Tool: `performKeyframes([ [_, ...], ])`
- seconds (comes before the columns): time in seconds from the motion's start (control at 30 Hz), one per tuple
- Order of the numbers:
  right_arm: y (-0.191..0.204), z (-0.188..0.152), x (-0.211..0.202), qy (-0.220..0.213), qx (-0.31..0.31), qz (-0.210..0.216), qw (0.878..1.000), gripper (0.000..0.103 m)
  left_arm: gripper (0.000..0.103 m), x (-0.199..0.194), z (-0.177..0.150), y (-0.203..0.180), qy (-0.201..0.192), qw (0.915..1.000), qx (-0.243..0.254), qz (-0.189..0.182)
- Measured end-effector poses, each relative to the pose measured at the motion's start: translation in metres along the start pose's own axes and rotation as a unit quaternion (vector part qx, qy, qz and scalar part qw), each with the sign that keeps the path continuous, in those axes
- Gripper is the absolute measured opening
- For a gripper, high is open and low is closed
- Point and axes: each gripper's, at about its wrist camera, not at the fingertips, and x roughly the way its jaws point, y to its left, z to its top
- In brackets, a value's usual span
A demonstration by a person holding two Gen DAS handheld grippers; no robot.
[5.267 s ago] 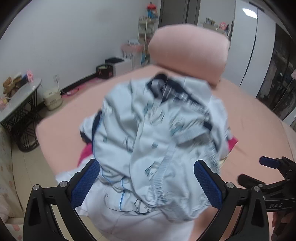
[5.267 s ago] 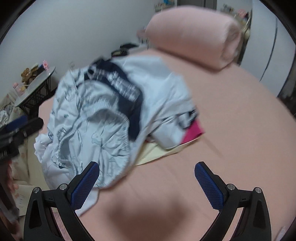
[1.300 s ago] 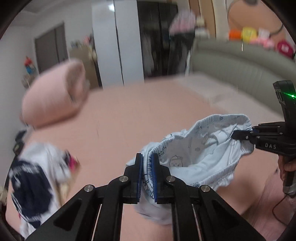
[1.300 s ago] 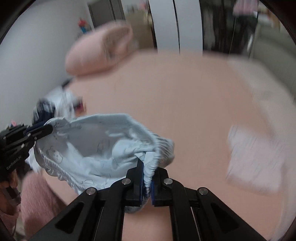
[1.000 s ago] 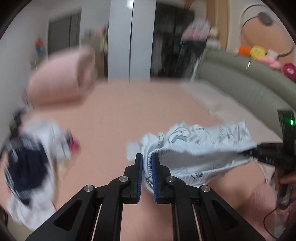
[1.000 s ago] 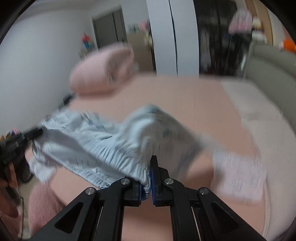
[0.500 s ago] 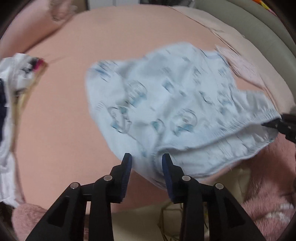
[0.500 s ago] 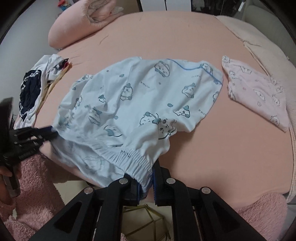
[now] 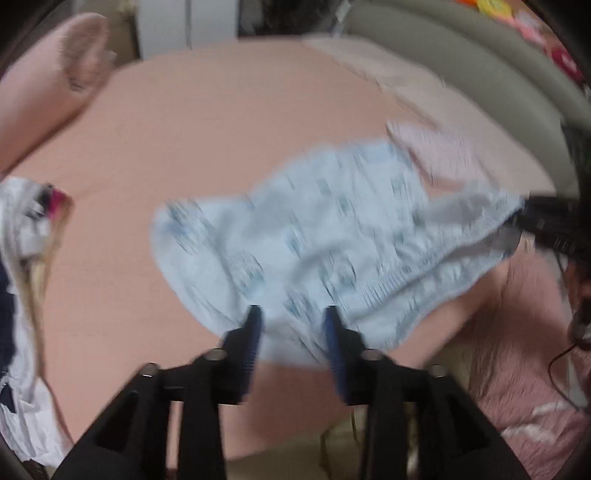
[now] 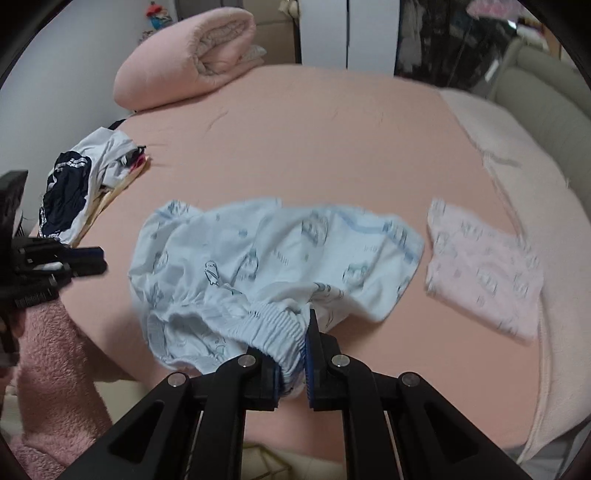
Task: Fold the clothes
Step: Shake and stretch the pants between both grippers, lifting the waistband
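A wide bed with a salmon-pink sheet fills the room; a padded grey-green headboard curves along its right side, and white wardrobe doors stand at the far wall. A rolled pink quilt lies at the far left corner of the bed. Light blue printed shorts lie spread on the near middle of the sheet, waistband toward the near edge. The right gripper is clamped on the elastic waistband. The left gripper is opening its jaws, with the shorts' edge lying loose between them. A folded pale pink garment rests just right of the shorts, and a heap of white and navy clothes sits at the left edge.
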Motion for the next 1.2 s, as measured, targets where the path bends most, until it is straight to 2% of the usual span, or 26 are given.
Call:
performKeyframes([
  [0.07, -0.006, -0.013, 0.006, 0.015, 0.025, 0.03, 0.999, 0.008, 0.041, 0.021, -0.007, -0.016, 0.017, 0.9997, 0.016, -0.001],
  [0.13, -0.009, -0.024, 0.017, 0.032, 0.037, 0.035, 0.998, 0.008, 0.041, 0.042, -0.011, -0.028, 0.027, 0.9987, 0.034, 0.027],
  [0.23, -0.011, -0.039, 0.031, 0.058, 0.045, 0.03, 0.997, 0.008, 0.041, 0.06, -0.008, -0.036, 0.008, 0.9972, 0.048, 0.056],
  [0.27, -0.012, -0.041, 0.033, 0.063, 0.049, 0.037, 0.996, 0.008, 0.037, 0.064, -0.007, -0.037, 0.004, 0.9958, 0.057, 0.072],
  [0.3, -0.013, -0.044, 0.035, 0.067, 0.053, 0.047, 0.995, 0.008, 0.015, 0.069, -0.006, -0.039, 0.006, 0.994, 0.064, 0.089],
  [0.33, -0.014, -0.047, 0.037, 0.071, 0.057, 0.058, 0.994, 0.008, 0.009, 0.075, -0.005, -0.038, 0.015, 0.9925, 0.063, 0.103],
  [0.4, -0.017, -0.049, 0.038, 0.068, 0.069, 0.088, 0.991, 0.008, 0.007, 0.068, 0.002, -0.03, 0.006, 0.9934, 0.041, 0.107],
  [0.47, -0.021, -0.042, 0.023, 0.034, 0.062, 0.064, 0.995, 0.008, 0.007, 0.041, 0.013, -0.019, -0.033, 0.9911, 0.019, 0.128],
  [0.53, -0.024, -0.029, -0.002, -0.013, 0.045, 0.018, 0.999, 0.008, 0.007, -0.002, 0.027, -0.009, -0.092, 0.9873, 0.0, 0.13],
  [0.6, -0.023, -0.017, -0.029, -0.061, 0.032, -0.006, 0.998, 0.008, 0.008, -0.044, 0.037, -0.007, -0.149, 0.9776, -0.009, 0.149],
  [0.7, -0.012, -0.009, -0.05, -0.102, 0.021, -0.014, 0.994, 0.008, 0.01, -0.092, 0.04, -0.008, -0.216, 0.9587, -0.02, 0.184],
  [0.8, -0.003, -0.017, -0.036, -0.082, 0.017, -0.018, 0.996, 0.008, 0.01, -0.111, 0.033, -0.003, -0.231, 0.9573, -0.055, 0.164],
  [0.87, -0.004, -0.024, -0.032, -0.064, 0.046, 0.027, 0.997, 0.008, 0.01, -0.127, 0.027, 0.0, -0.242, 0.9531, -0.063, 0.171],
  [0.9, -0.005, -0.026, -0.04, -0.072, 0.063, 0.049, 0.994, 0.008, 0.01, -0.134, 0.026, -0.003, -0.251, 0.9494, -0.064, 0.178],
  [1.0, -0.007, -0.017, -0.094, -0.146, 0.066, 0.046, 0.986, 0.008, 0.012, -0.162, 0.019, -0.019, -0.287, 0.9395, -0.073, 0.173],
  [1.03, -0.007, -0.014, -0.113, -0.172, 0.066, 0.043, 0.982, 0.008, 0.013, -0.171, 0.017, -0.021, -0.29, 0.9394, -0.074, 0.167],
  [1.1, -0.007, -0.008, -0.125, -0.191, 0.06, 0.033, 0.979, 0.008, 0.014, -0.181, 0.016, -0.023, -0.29, 0.9405, -0.074, 0.161],
  [1.2, -0.008, 0.002, -0.135, -0.21, 0.049, 0.017, 0.976, 0.008, 0.013, -0.146, 0.042, -0.008, -0.258, 0.9485, -0.071, 0.169],
])
